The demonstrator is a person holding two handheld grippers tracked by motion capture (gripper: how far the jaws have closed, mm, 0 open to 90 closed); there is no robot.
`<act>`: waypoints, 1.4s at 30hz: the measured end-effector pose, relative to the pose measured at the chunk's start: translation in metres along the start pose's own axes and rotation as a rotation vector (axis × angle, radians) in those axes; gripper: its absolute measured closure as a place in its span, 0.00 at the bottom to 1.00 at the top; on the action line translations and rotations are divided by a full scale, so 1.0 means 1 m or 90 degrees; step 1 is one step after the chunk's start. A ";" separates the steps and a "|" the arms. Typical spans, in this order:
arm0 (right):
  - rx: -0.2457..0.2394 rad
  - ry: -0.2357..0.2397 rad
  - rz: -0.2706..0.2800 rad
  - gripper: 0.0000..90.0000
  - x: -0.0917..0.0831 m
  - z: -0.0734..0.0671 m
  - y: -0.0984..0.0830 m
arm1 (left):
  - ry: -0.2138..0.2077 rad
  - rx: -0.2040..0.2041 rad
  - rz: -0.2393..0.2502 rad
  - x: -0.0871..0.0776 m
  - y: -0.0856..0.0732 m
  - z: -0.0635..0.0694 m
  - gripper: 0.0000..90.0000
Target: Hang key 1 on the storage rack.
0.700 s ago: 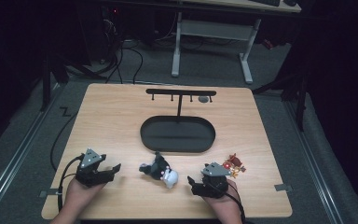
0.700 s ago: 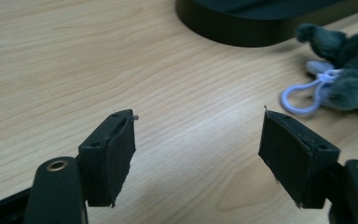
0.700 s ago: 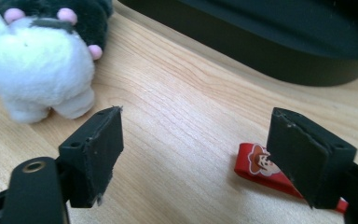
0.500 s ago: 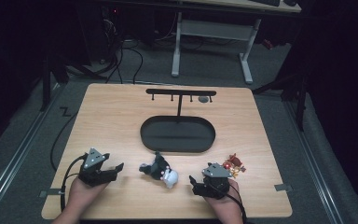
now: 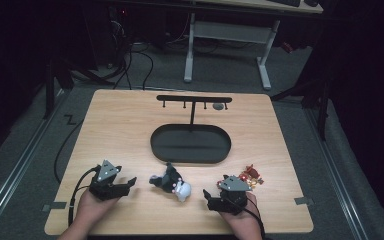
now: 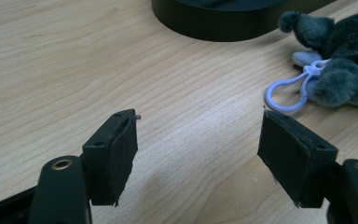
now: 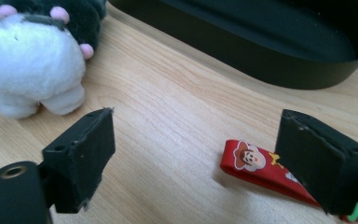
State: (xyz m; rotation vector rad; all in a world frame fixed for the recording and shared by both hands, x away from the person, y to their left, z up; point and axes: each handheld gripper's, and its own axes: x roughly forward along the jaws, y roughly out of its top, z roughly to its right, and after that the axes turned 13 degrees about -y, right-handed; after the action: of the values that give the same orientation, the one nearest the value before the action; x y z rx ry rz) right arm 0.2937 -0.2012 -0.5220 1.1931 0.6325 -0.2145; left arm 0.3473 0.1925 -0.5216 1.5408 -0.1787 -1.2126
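You are at the approach stage: both tools rest low near the front edge of the table (image 5: 125,125), and nothing is picked up yet. Your left gripper (image 5: 125,184) has its jaws spread wide with bare wood between them, aimed toward the plush keychain (image 5: 172,183), which lies on the table between your two hands, in front of the black oval tray (image 5: 160,150). In the left gripper view the toy's pale purple clip loop (image 6: 286,95) lies flat on the wood, just beyond the right-hand jaw and apart from it. Your right gripper (image 5: 211,200) also stands parted and empty; in its view the red strap (image 7: 254,165) of a second charm lies just inside the right-hand jaw, while the toy's white part (image 7: 32,65) sits off beyond the other. The hanging rack (image 5: 194,99) behind the tray looks like the likely destination. The next move probably calls for easing the left jaws forward and across until the loop or the grey fur sits squarely between the pads, then closing.
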 end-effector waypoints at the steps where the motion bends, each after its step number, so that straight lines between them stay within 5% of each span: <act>1: -0.001 -0.001 0.000 0.09 0.000 0.000 0.000 | 0.000 0.002 0.001 0.000 0.000 0.001 0.32; 13: -0.021 0.017 -0.050 0.10 0.004 -0.001 0.002 | -0.013 0.043 0.003 -0.003 0.000 0.009 0.30; 34: -0.031 0.041 -0.102 0.23 -0.006 0.009 -0.002 | -0.013 0.066 -0.014 -0.002 -0.001 0.013 0.30; 42: -0.001 0.055 -0.122 0.30 -0.009 0.022 -0.007 | -0.014 0.088 -0.016 0.000 0.001 0.014 0.30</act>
State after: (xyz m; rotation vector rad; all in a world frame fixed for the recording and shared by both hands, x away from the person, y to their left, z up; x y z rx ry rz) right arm 0.2909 -0.2253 -0.5178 1.1451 0.8231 -0.3256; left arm 0.3379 0.1829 -0.5190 1.6528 -0.2632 -1.2590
